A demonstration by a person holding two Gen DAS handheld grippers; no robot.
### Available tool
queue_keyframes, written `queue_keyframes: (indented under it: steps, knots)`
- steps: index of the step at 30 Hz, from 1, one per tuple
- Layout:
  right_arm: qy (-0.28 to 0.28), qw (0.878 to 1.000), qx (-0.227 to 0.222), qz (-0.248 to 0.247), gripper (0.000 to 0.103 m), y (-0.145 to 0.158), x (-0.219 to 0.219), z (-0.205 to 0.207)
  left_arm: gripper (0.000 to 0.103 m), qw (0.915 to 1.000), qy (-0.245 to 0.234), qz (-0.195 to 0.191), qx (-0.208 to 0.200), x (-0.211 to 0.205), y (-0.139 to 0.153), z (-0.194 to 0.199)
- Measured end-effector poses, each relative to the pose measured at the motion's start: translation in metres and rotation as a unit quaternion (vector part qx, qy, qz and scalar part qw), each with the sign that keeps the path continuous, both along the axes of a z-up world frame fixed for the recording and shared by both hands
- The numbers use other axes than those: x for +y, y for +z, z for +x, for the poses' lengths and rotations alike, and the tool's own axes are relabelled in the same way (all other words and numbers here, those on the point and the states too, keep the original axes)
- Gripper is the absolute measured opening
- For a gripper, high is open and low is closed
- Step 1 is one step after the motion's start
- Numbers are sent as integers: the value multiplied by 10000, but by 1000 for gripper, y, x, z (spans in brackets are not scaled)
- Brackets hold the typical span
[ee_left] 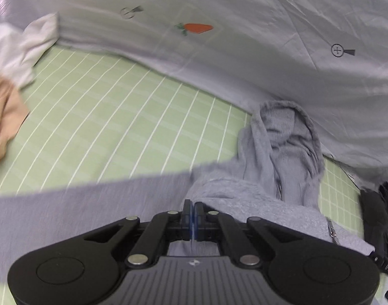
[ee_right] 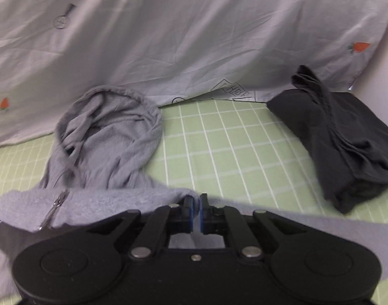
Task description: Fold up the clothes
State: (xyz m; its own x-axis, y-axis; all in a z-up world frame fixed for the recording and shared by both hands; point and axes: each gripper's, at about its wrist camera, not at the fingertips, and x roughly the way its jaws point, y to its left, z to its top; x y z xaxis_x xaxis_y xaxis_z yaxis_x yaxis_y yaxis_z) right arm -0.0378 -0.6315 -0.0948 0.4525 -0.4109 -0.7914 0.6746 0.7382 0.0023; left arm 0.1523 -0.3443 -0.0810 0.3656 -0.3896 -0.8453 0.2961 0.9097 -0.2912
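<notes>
A grey zip-up hoodie (ee_left: 282, 152) lies on the green checked bedsheet (ee_left: 105, 106), its hood (ee_right: 105, 127) towards the far side and its zipper (ee_right: 54, 208) near the front. My left gripper (ee_left: 192, 204) is shut on a fold of the hoodie near the shoulder, and a sleeve or hem stretches off to the left, raised off the sheet. In the right wrist view my right gripper (ee_right: 196, 199) is shut on the hoodie's upper edge beside the hood, with grey cloth spread under and on both sides of the fingers.
A folded black garment (ee_right: 346, 139) sits on the sheet to the right. A pale lilac cover (ee_left: 219, 12) printed with carrots rises behind everything. At the far left lie a white garment (ee_left: 16, 48) and a peach one (ee_left: 3, 117).
</notes>
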Motion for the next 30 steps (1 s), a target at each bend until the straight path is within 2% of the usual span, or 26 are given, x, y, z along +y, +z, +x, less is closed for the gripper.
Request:
queue_keyframes:
  steps: [9, 12, 18, 30]
  knots:
    - [276, 9969, -320, -663, 3, 32, 74, -112, 1, 9998, 139, -62, -107, 73, 21, -81]
    - [225, 9962, -493, -679, 3, 36, 89, -133, 1, 9997, 201, -2, -133, 86, 21, -101]
    - [331, 9955, -466, -762, 3, 30, 115, -163, 1, 9994, 271, 167, -137, 111, 17, -140]
    - [492, 9986, 95, -135, 3, -7, 149, -221, 1, 9960, 447, 679, 369, 150, -21, -205]
